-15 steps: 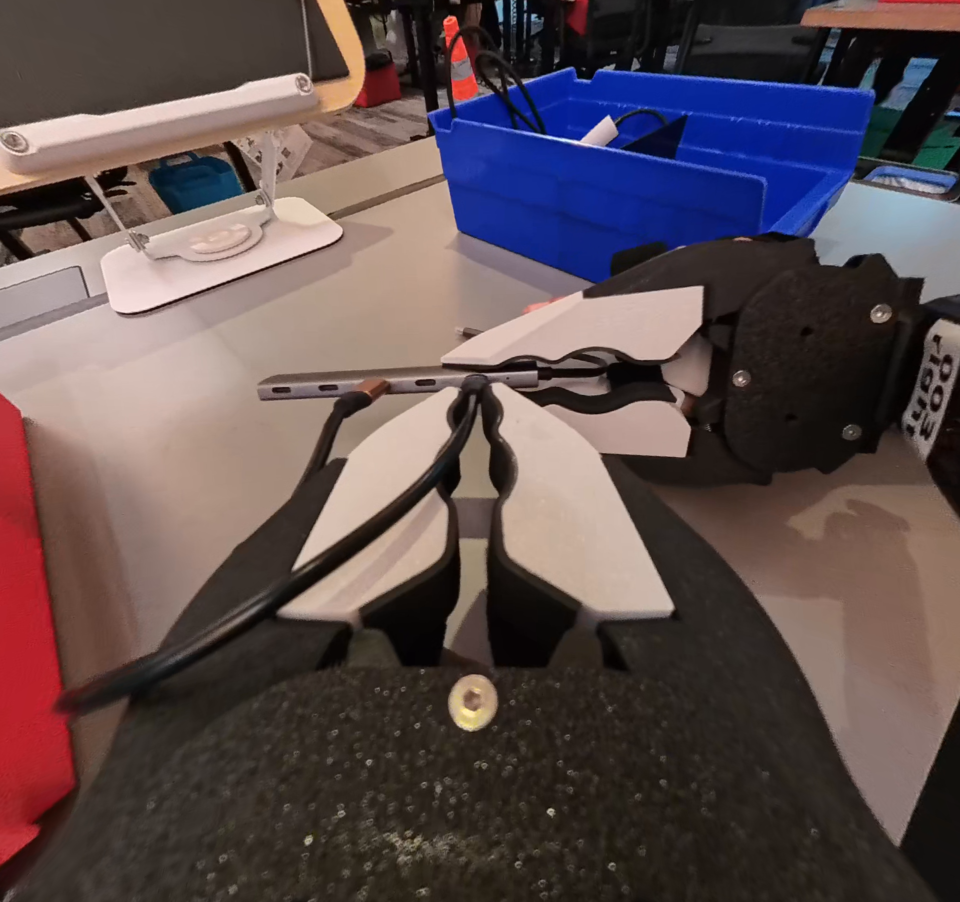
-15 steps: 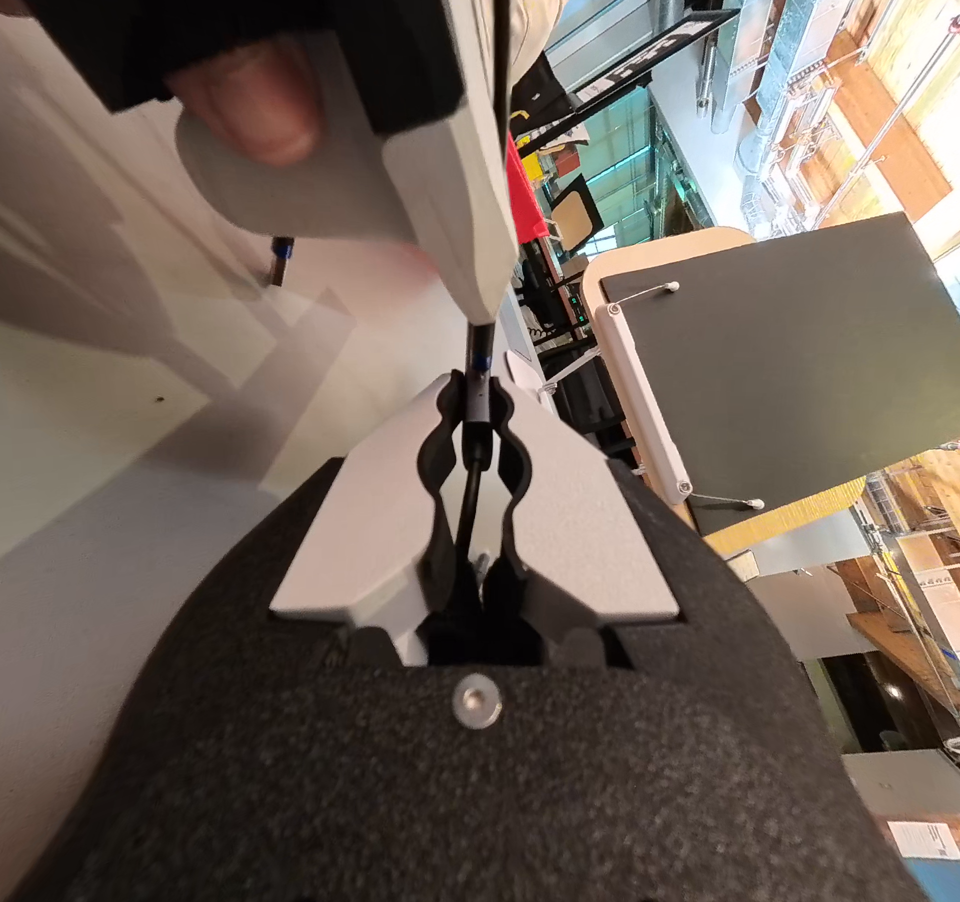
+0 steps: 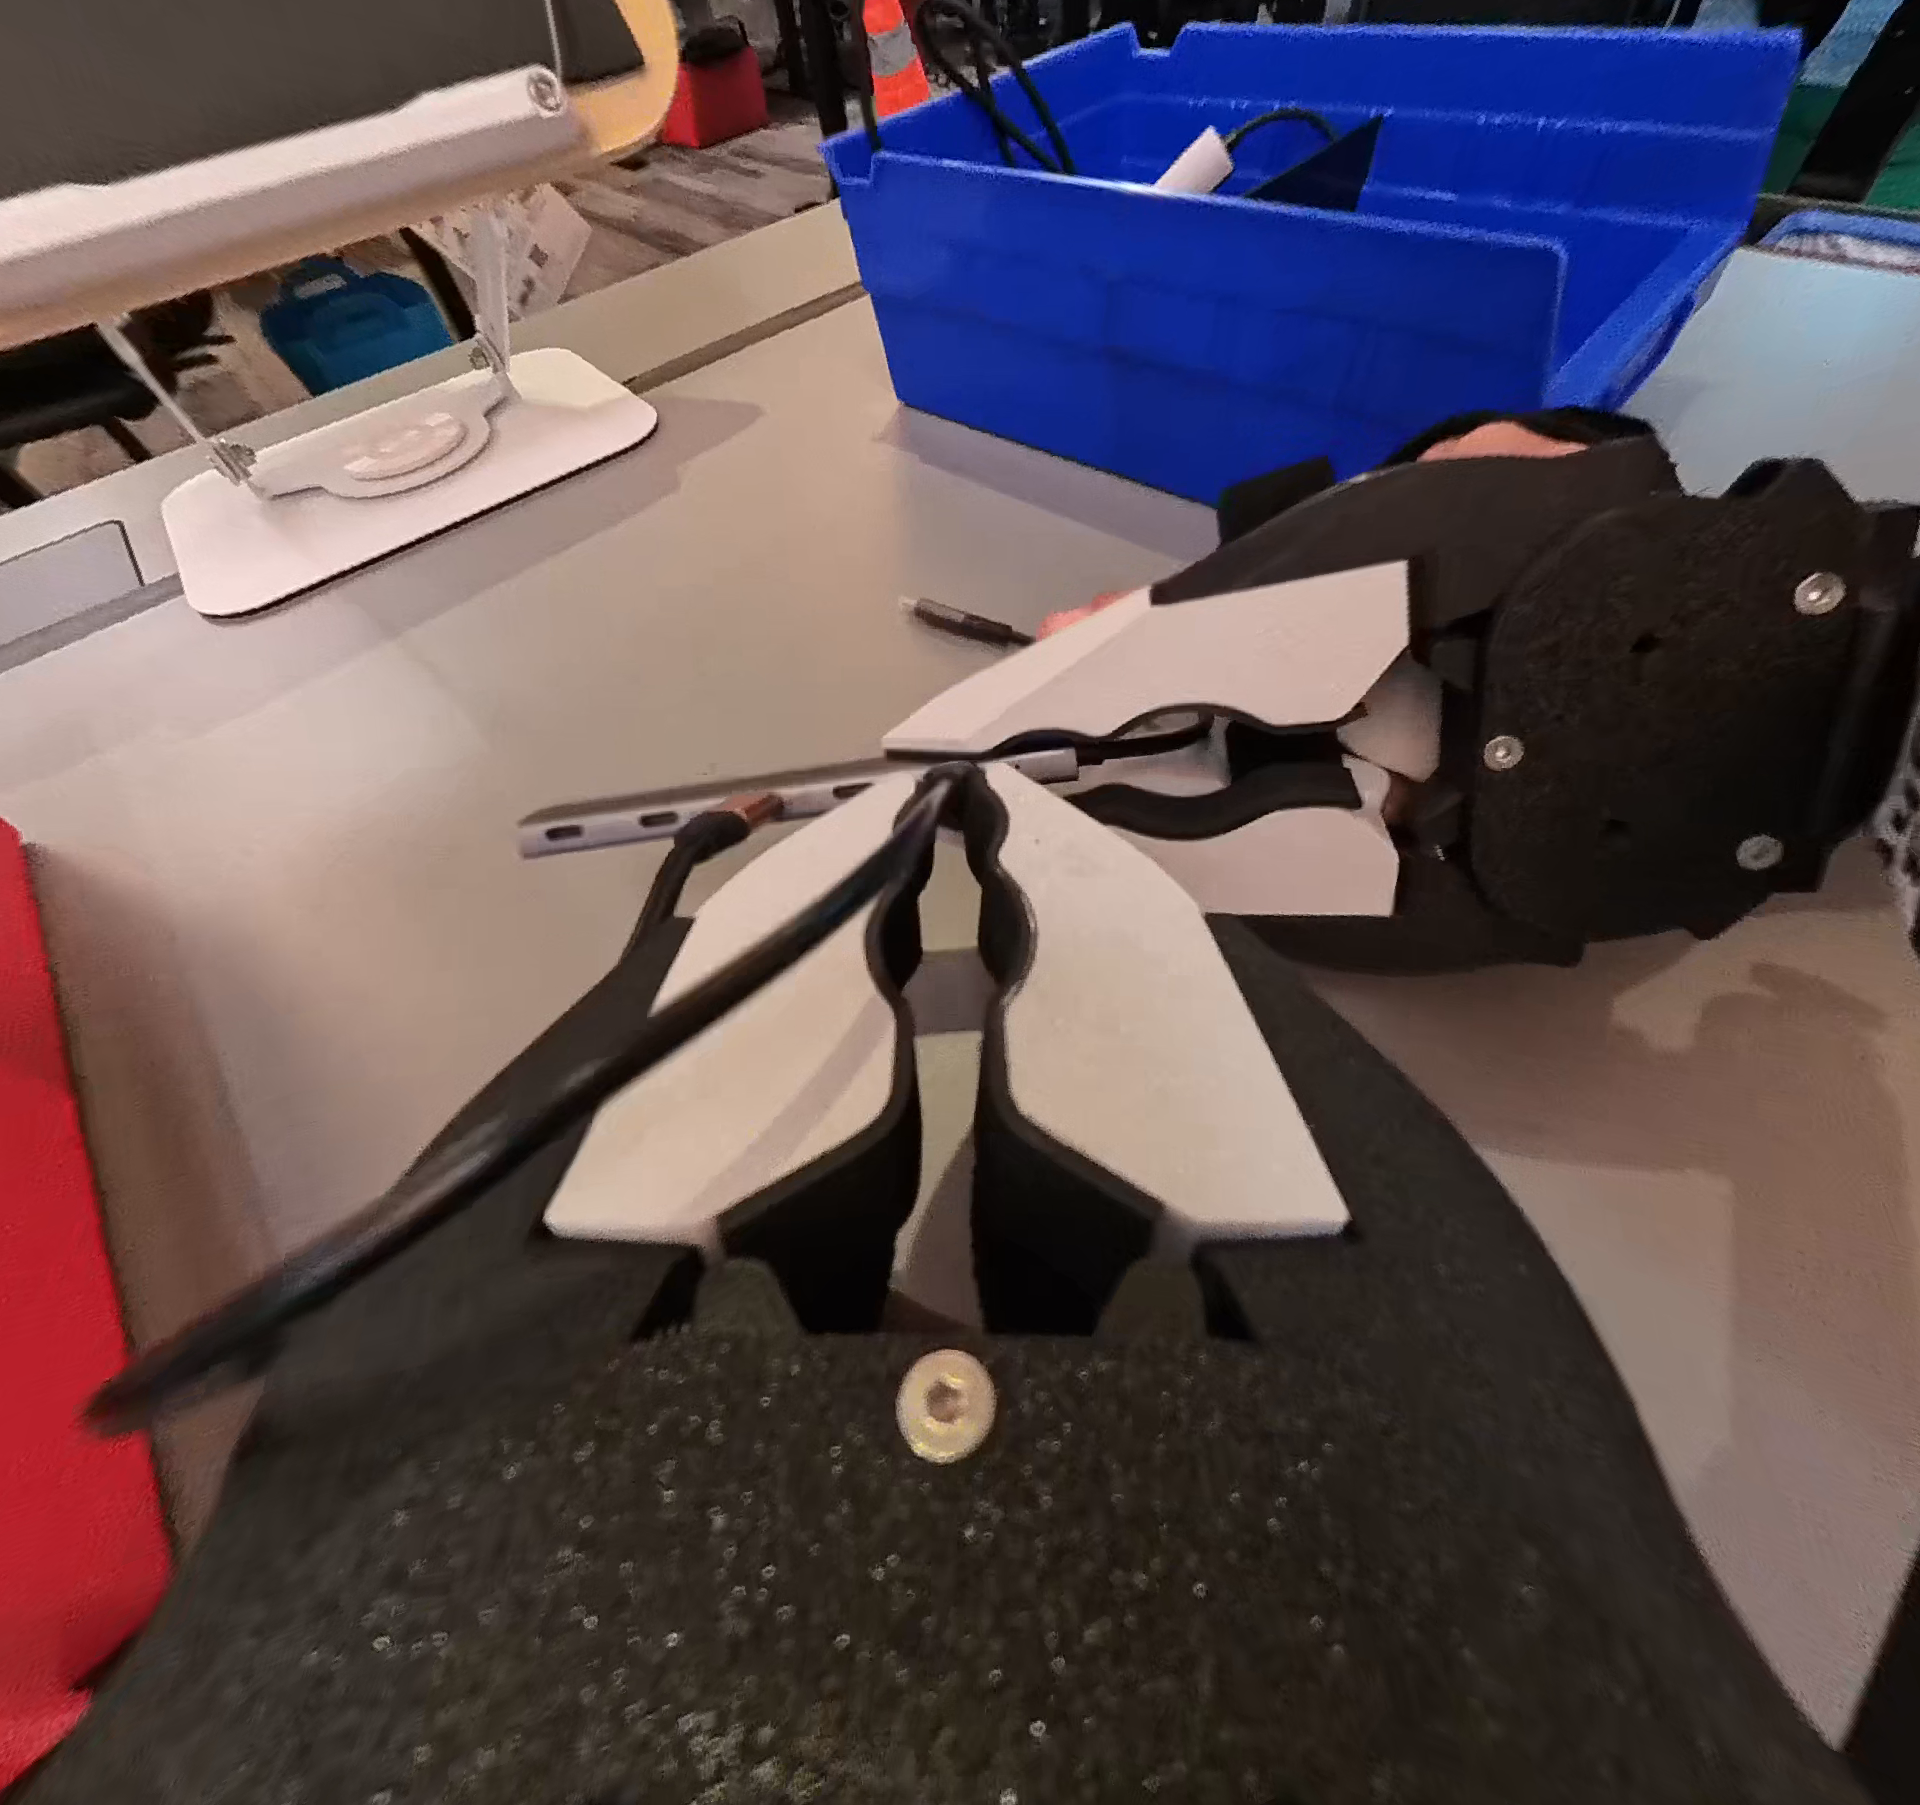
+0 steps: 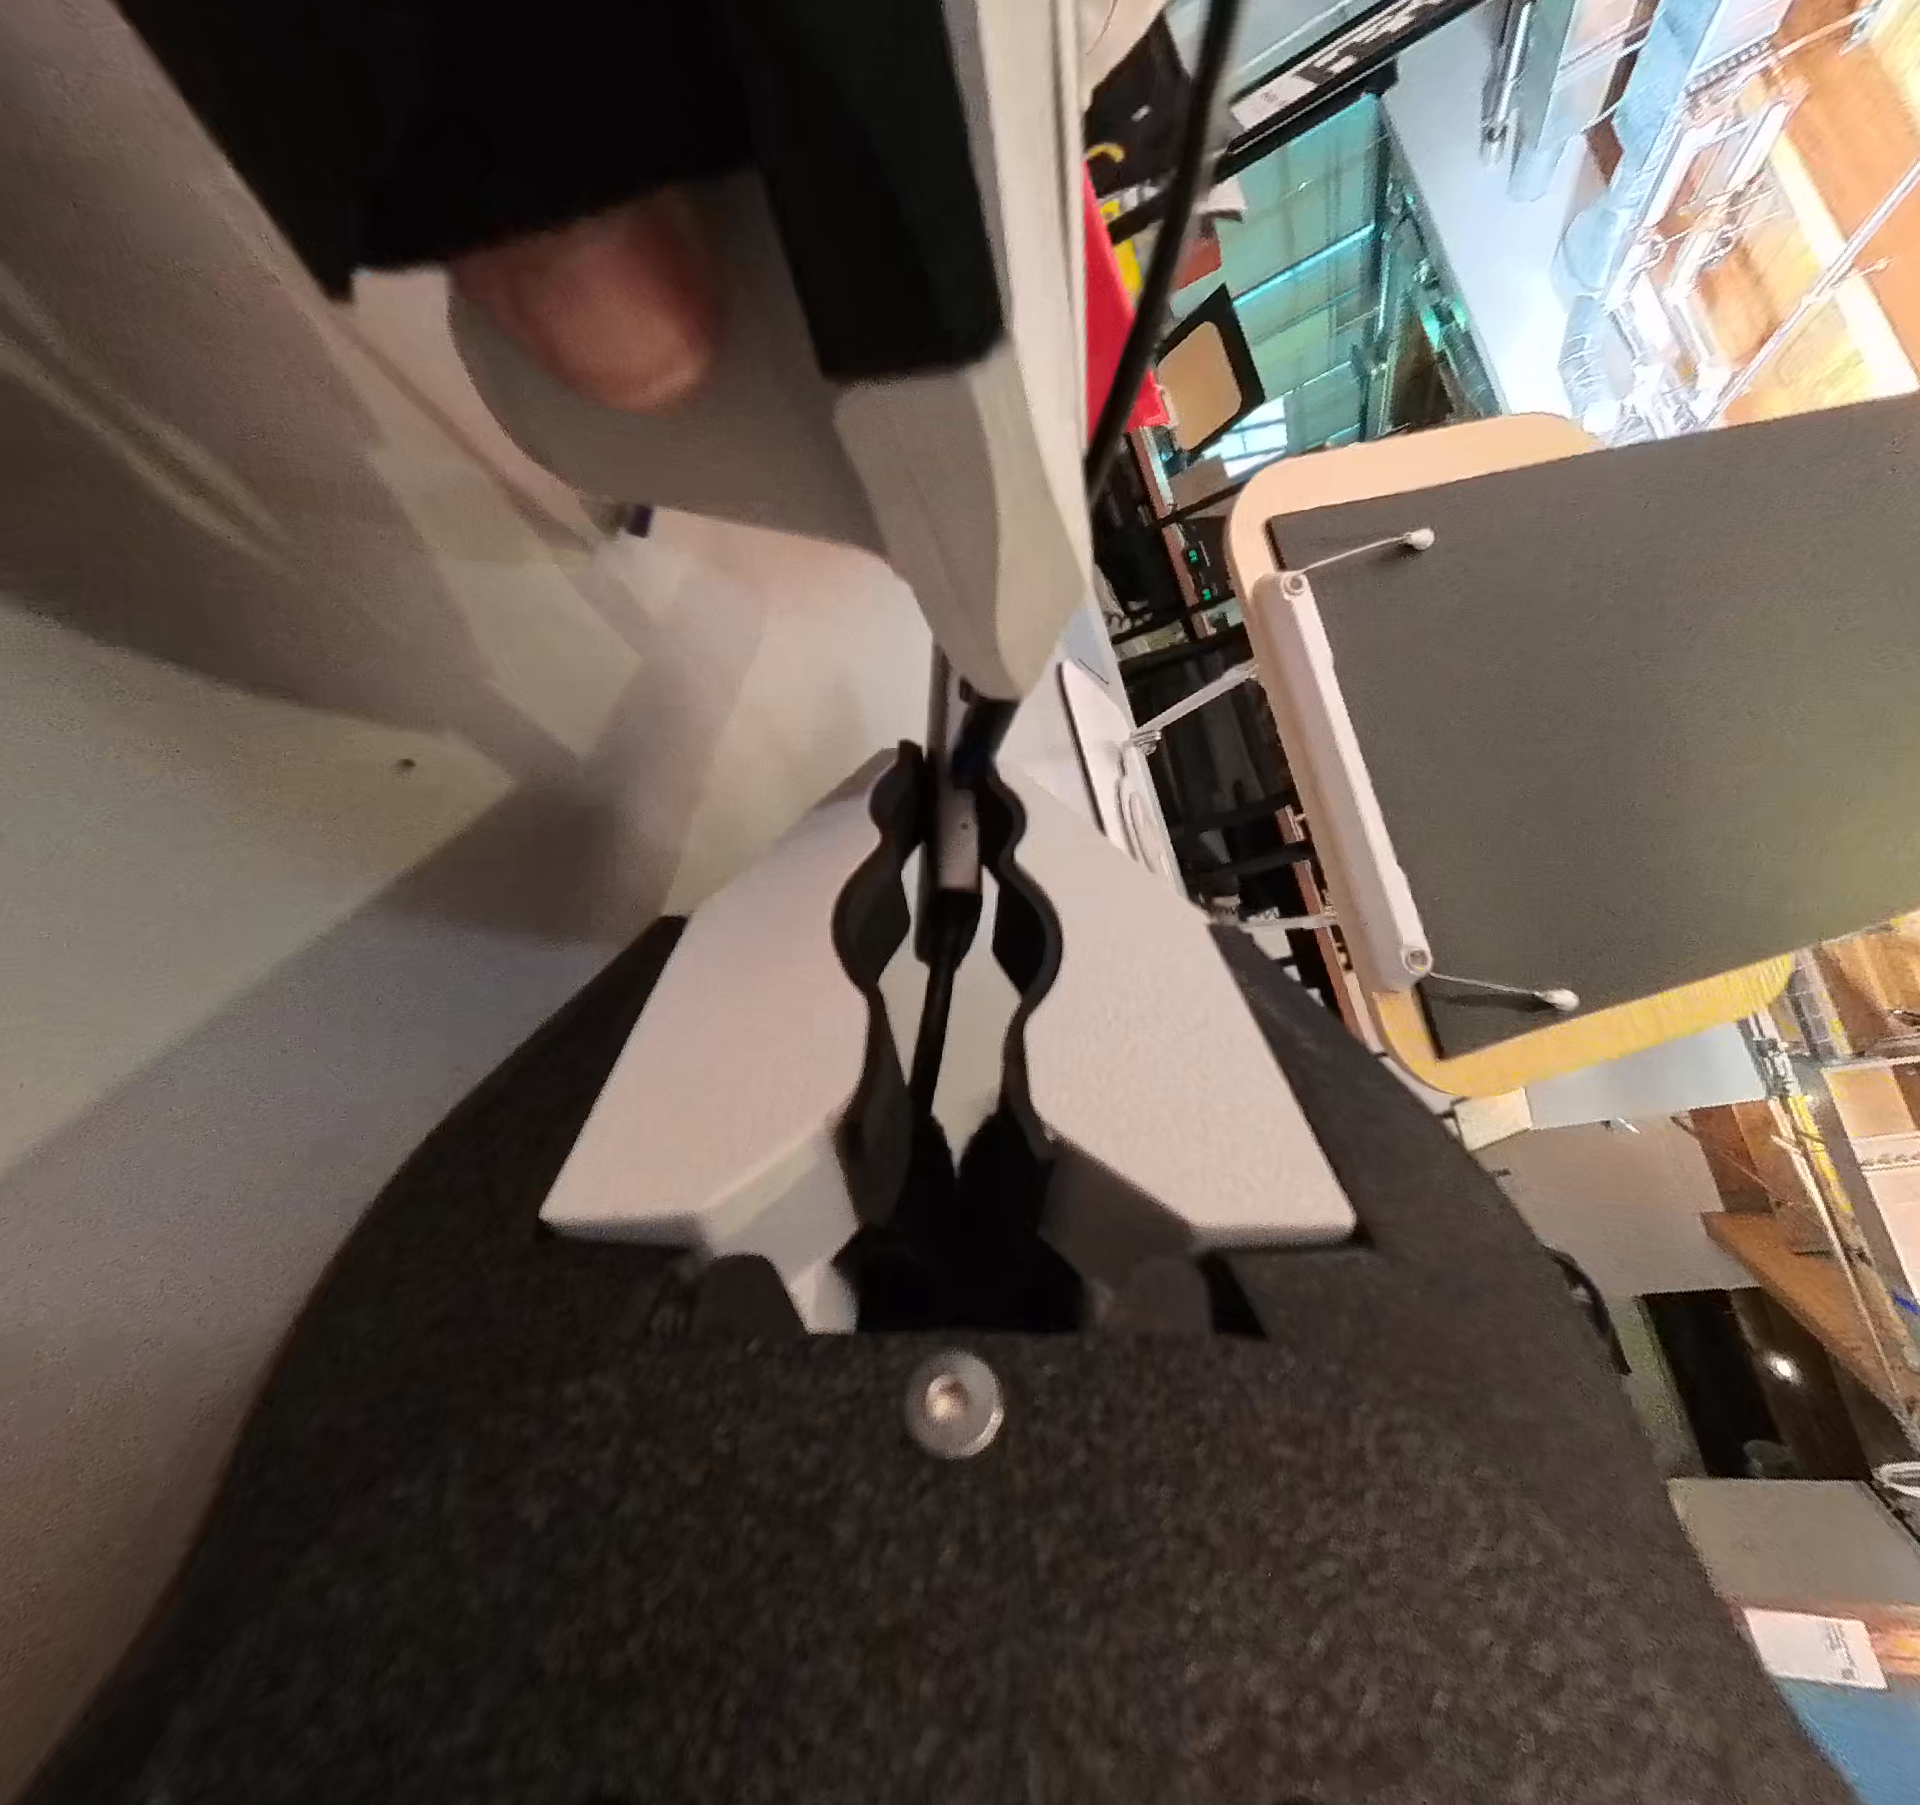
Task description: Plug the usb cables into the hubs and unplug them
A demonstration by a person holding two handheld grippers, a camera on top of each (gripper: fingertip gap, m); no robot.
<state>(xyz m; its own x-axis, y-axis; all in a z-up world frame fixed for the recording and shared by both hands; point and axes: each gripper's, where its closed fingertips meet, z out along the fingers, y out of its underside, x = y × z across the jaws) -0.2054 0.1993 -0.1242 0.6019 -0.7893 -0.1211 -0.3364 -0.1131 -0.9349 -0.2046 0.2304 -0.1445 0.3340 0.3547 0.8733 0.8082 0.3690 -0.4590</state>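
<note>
While the left wrist view looked across the grey desk, the left gripper had its fingers clamped on a black cable at the slim grey hub, which lay mid-desk, well short of the blue bin at the far edge. A copper-tipped plug sat in the hub. From the right, the right gripper pinched the hub's end.

Seen from the right wrist view, the right gripper had its fingers clamped on the hub's end, and the left gripper's finger hung just above.

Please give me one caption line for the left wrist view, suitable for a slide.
Left claw pinches a black cable at the grey hub, whose end the right claw grips.
</note>
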